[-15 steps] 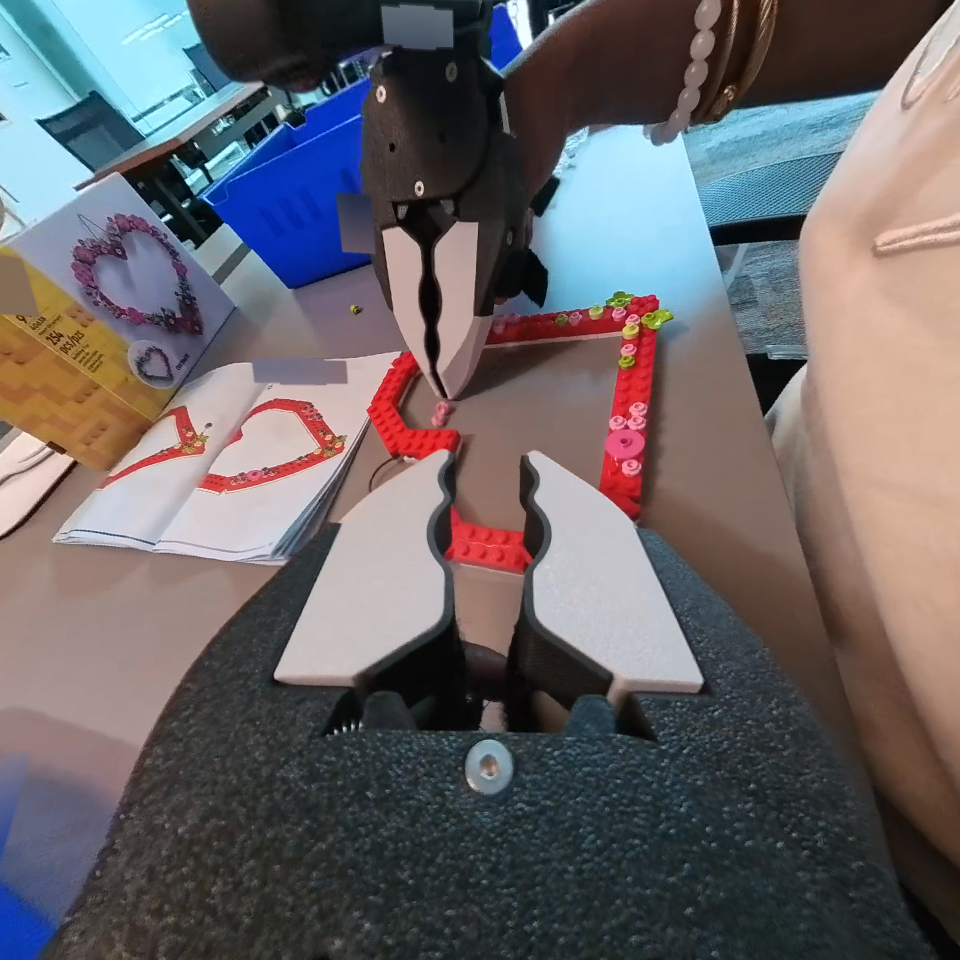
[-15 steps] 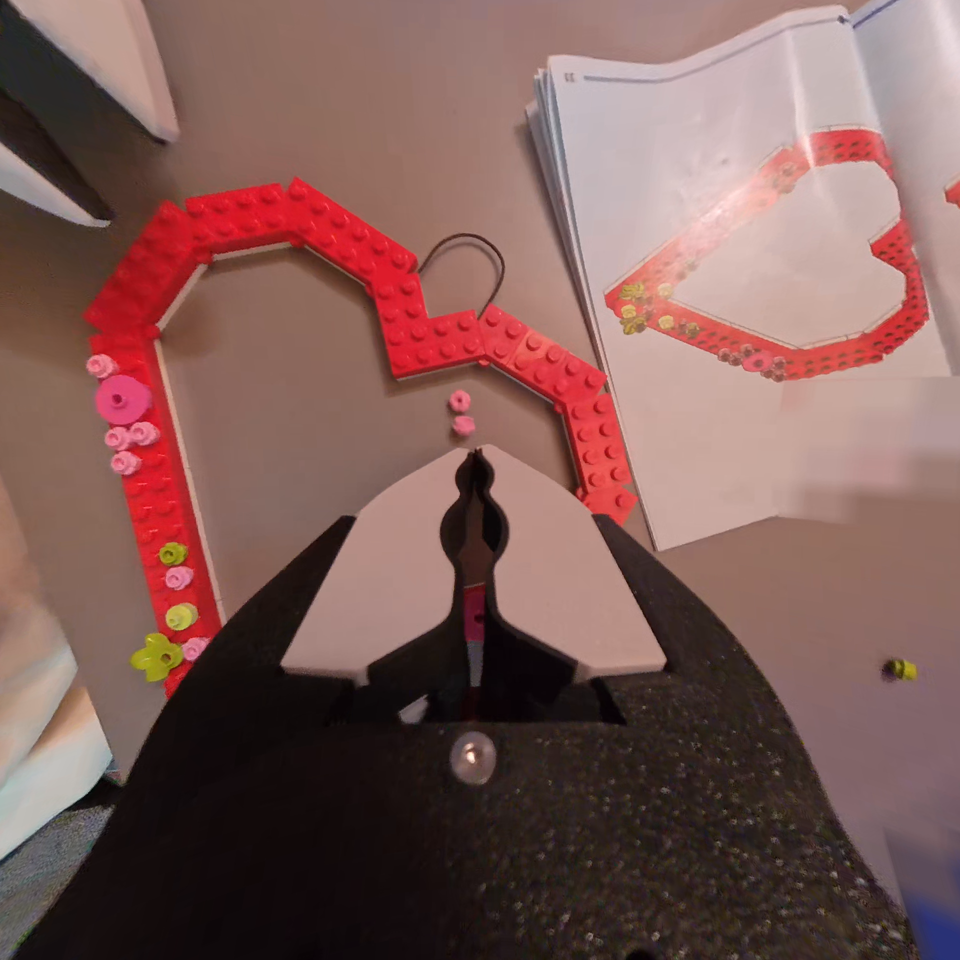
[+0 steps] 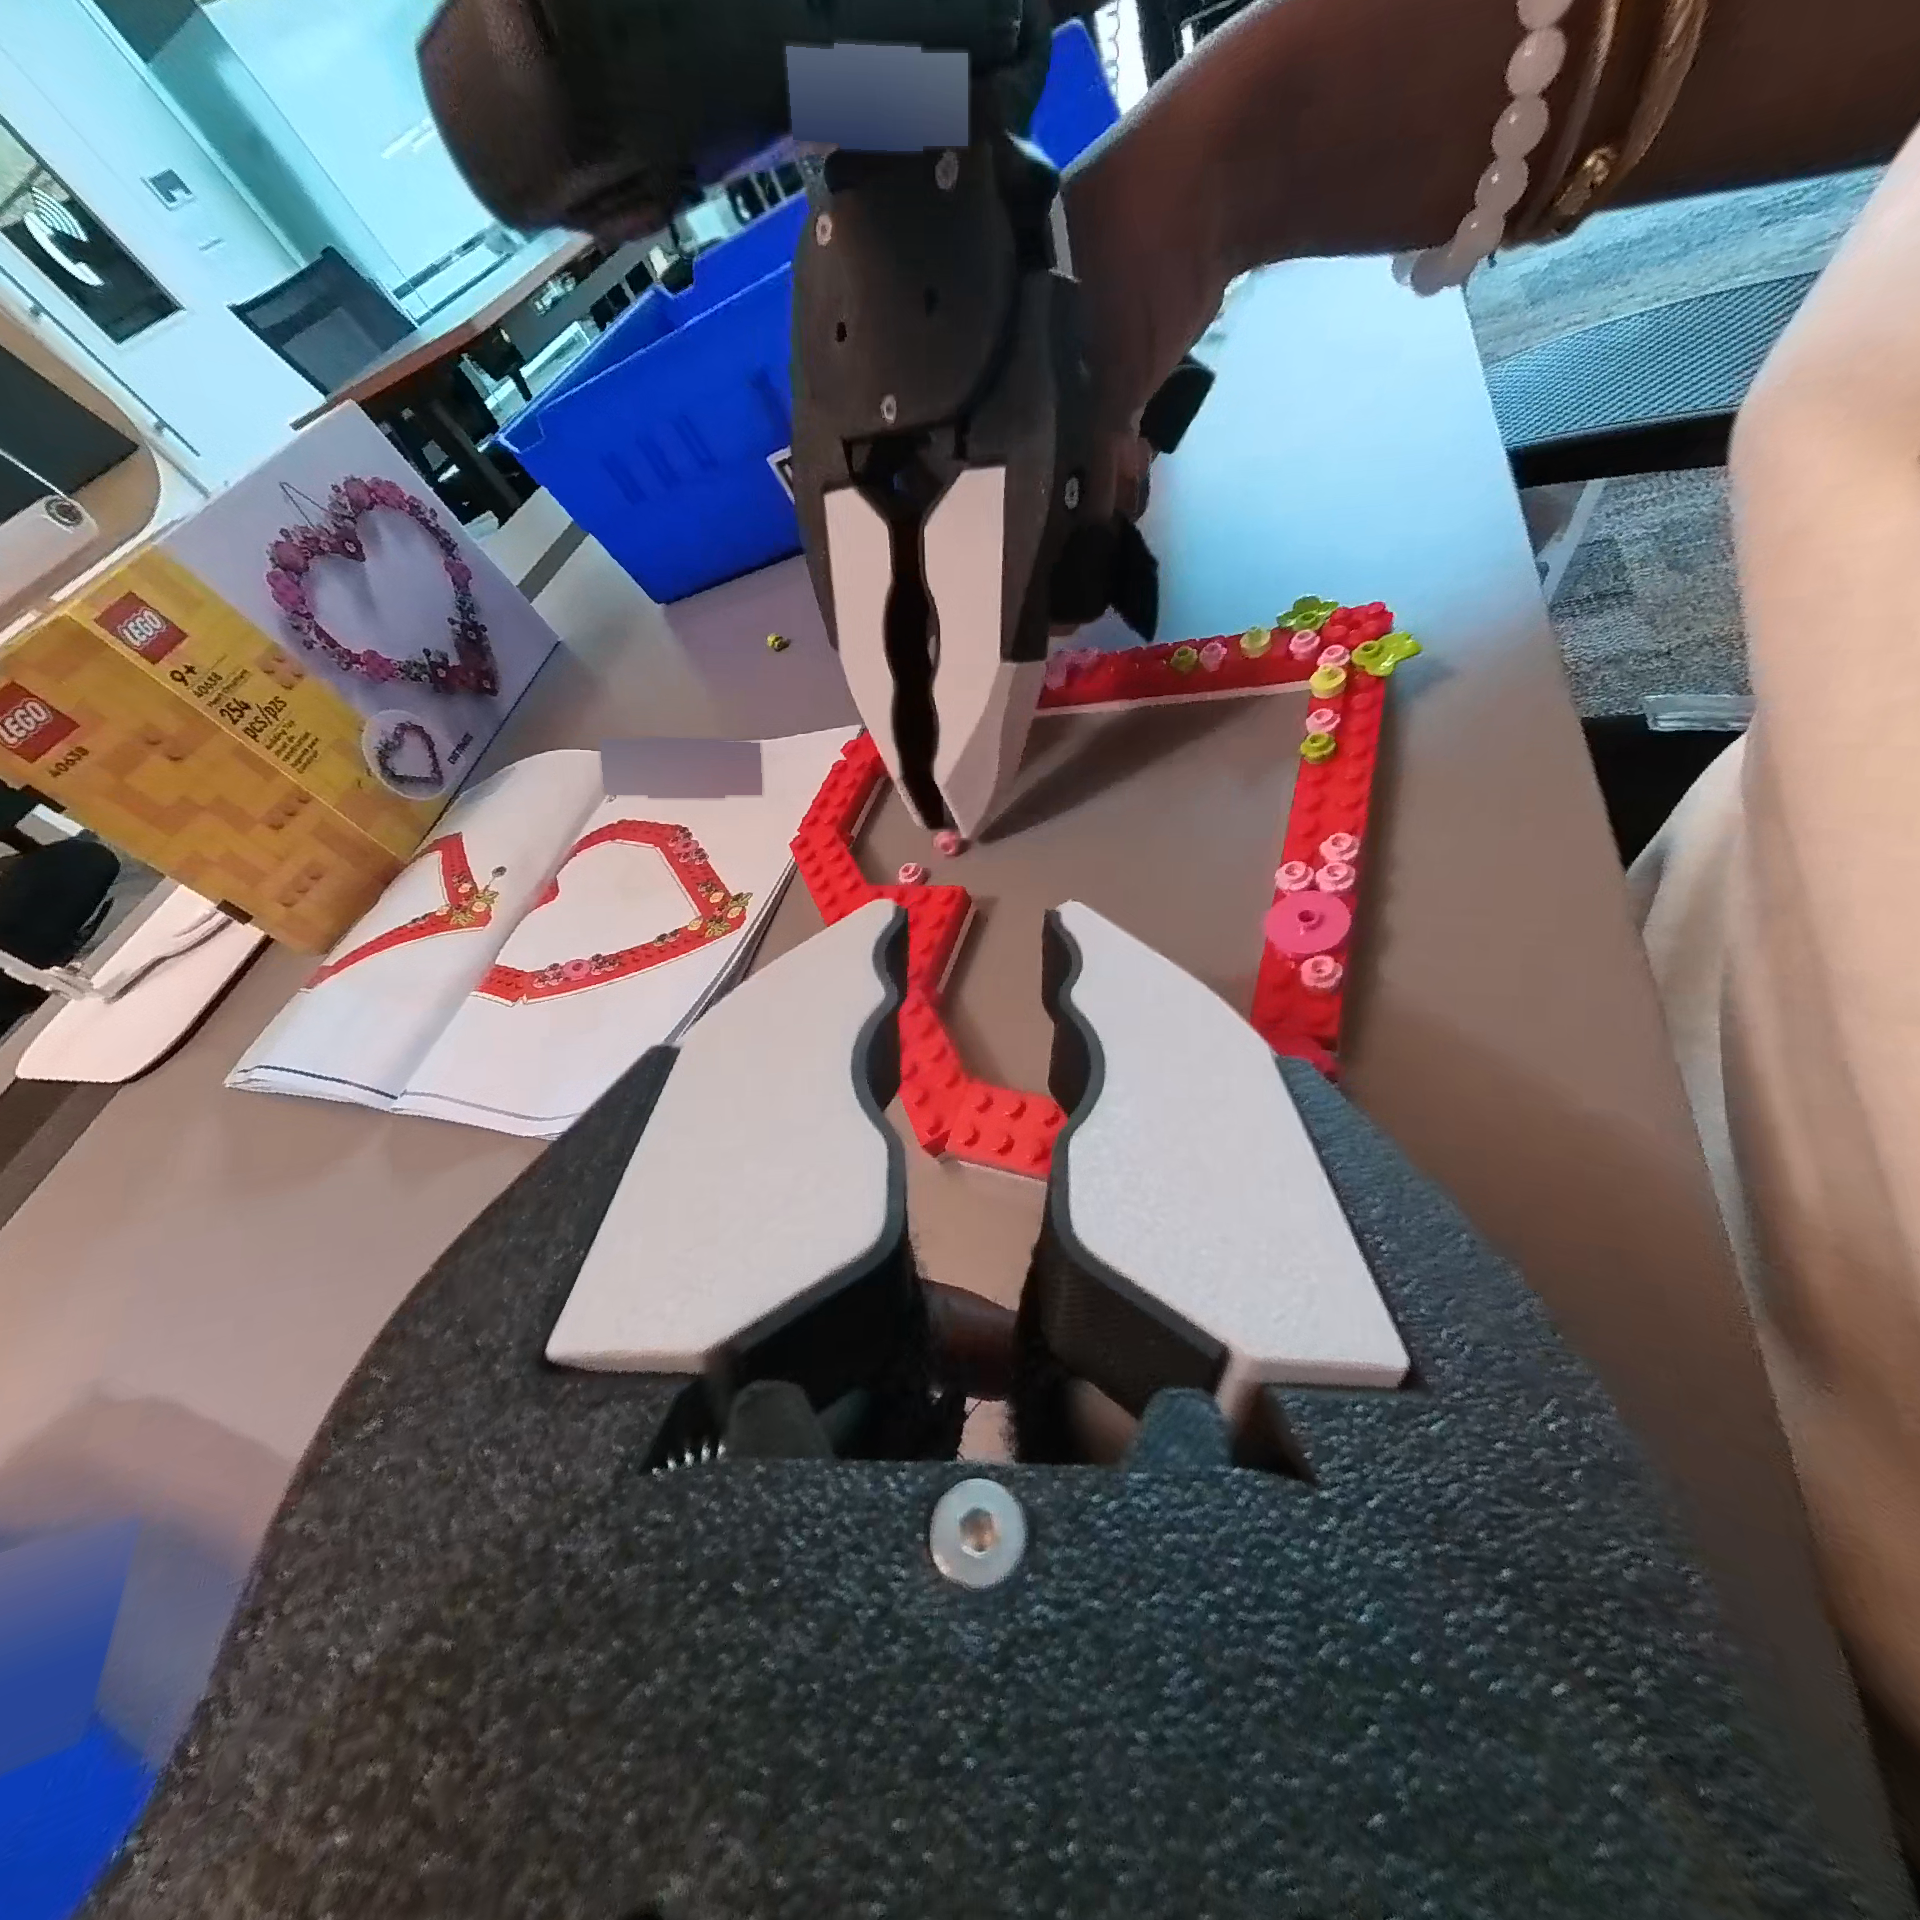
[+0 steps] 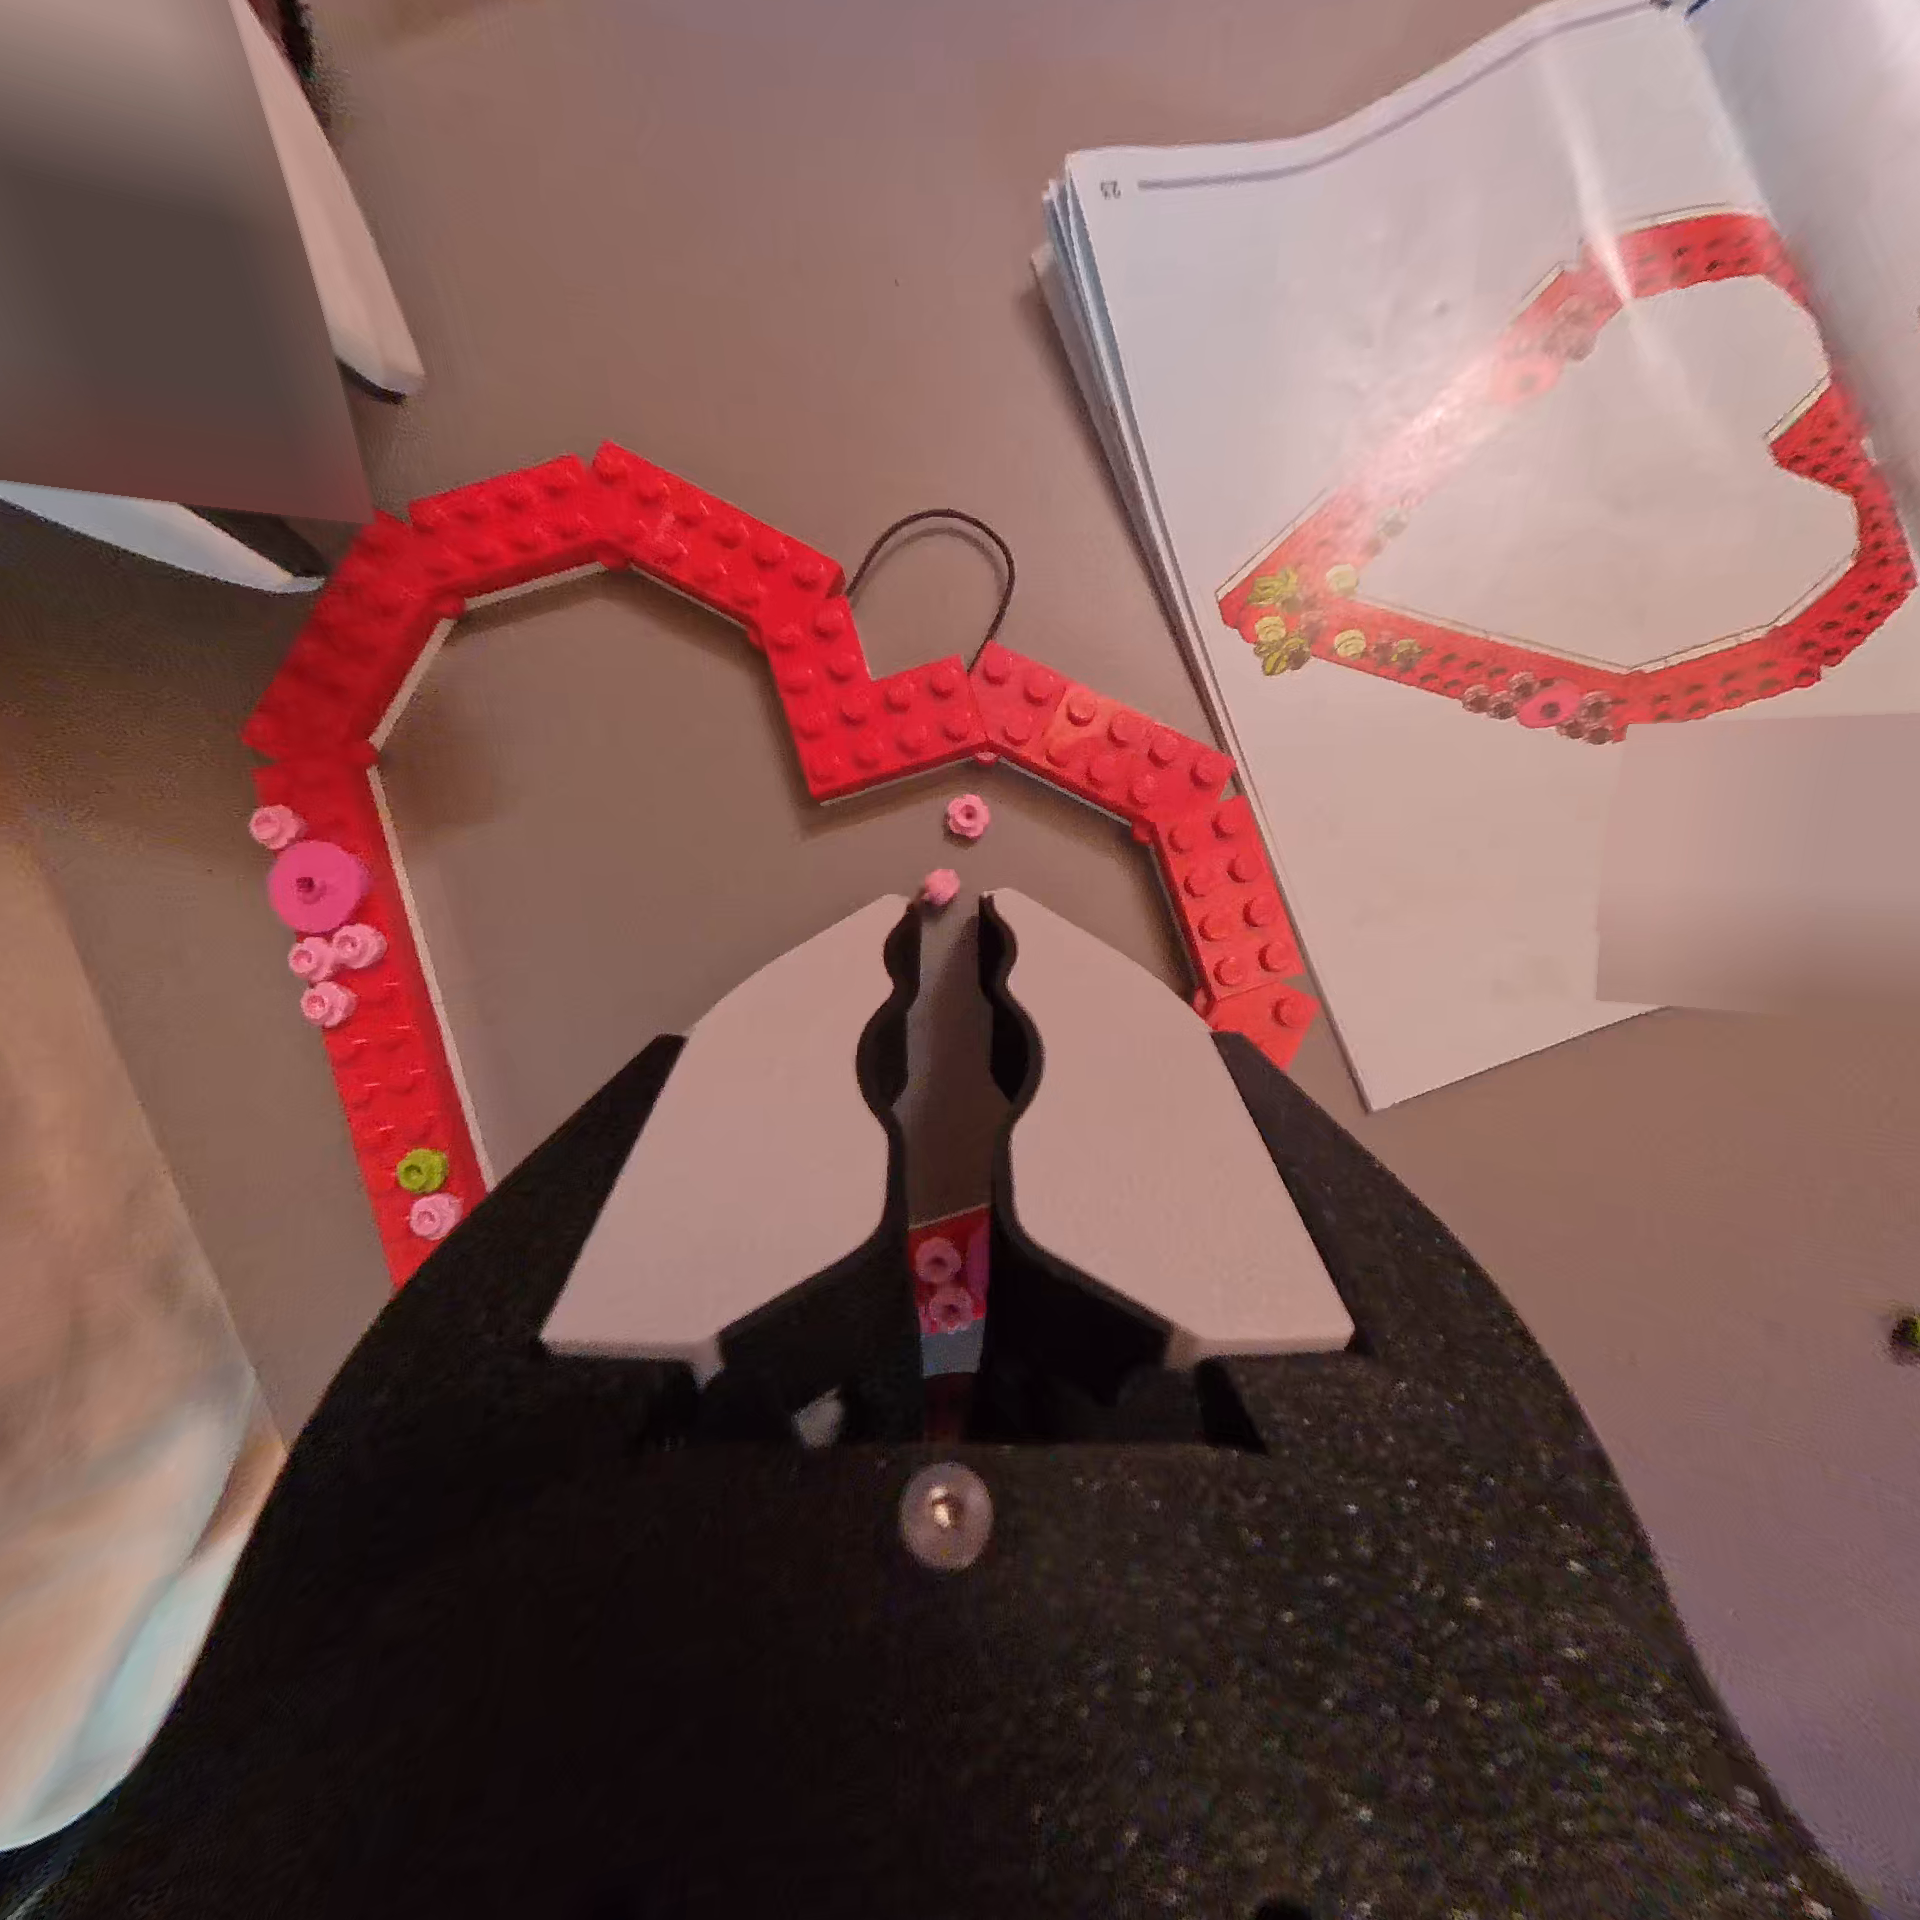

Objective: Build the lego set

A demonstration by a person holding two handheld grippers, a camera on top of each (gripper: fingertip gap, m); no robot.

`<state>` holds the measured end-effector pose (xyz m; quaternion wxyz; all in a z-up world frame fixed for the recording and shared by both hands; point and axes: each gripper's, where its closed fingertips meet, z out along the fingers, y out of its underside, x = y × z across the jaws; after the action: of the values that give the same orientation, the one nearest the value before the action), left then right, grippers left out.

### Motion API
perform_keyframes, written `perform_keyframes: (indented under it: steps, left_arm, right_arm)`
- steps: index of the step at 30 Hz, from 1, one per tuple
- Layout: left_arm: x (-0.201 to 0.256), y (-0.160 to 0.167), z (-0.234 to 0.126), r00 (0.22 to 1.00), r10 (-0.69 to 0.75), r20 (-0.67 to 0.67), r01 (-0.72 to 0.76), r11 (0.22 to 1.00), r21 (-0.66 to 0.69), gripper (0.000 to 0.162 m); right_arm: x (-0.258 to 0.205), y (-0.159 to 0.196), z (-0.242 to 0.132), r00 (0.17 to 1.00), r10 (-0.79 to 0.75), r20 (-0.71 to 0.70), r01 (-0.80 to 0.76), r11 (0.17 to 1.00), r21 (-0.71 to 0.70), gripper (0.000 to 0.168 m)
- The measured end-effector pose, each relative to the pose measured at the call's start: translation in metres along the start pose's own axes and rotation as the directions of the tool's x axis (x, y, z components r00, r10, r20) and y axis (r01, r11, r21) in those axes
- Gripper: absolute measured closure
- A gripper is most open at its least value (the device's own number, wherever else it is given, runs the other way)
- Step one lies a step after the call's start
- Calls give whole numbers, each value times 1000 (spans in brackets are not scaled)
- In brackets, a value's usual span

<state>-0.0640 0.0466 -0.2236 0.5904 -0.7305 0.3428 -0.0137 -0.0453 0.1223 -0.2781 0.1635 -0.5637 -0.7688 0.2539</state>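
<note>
1. Progress is judged as partial: the red heart frame [image 4: 790, 665] is closed into a full outline and lies flat on the grey table [image 4: 1455, 1299], with a thin dark hanging loop [image 4: 940, 540] seen at its notch.
2. Decoration is confined to the two straight sides that meet at the point. Small pink flowers [image 3: 1320, 878], one larger magenta disc [image 4: 315, 886] and lime-green pieces [image 3: 1382, 652] are seated there.
3. The two upper lobes are seen bare, with open studs only, so most of the flower work is judged to be left. The picture on the set's box [image 3: 260, 686] shows a heart covered all round.
4. Two loose pink flowers are found on the table inside the frame, below the notch: a deeper pink one [image 4: 967, 814] near the red plates and a paler one [image 4: 940, 885] just at the tips of the right gripper [image 4: 948, 909].
5. The right gripper's jaws are narrowly parted and set down around the paler flower; it is not yet pinched, as far as can be told.
6. The left gripper [image 3: 971, 925] is held low over the frame's near lobe with its jaws spread and nothing between them.
7. The open instruction booklet [image 4: 1455, 520] is laid beside the frame, and a stray lime piece [image 3: 776, 642] is left well apart on the table.
8. A blue bin [image 3: 665, 457] is seen behind the box; its contents cannot be told. Whether the box holds anything cannot be told either.
</note>
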Motion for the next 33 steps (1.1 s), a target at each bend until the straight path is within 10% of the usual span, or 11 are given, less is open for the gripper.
perform_keyframes:
  steps: [17,21,24,33]
  left_arm:
    - [-15,-3,0,996,-6,92,2,999,38,136]
    - [-39,-32,-8,965,-100,243,44,973,226,132]
    - [-37,-53,-14,961,-123,249,35,943,330,132]
    - [-33,-71,-23,961,-112,253,1,916,401,147]
  right_arm:
    - [-9,-17,-2,990,91,109,-104,987,122,161]
    - [-36,-80,-51,793,273,545,-530,750,396,161]
    - [-56,-103,-76,559,228,797,-723,604,335,162]
    - [-79,-113,-76,487,173,856,-739,603,299,161]
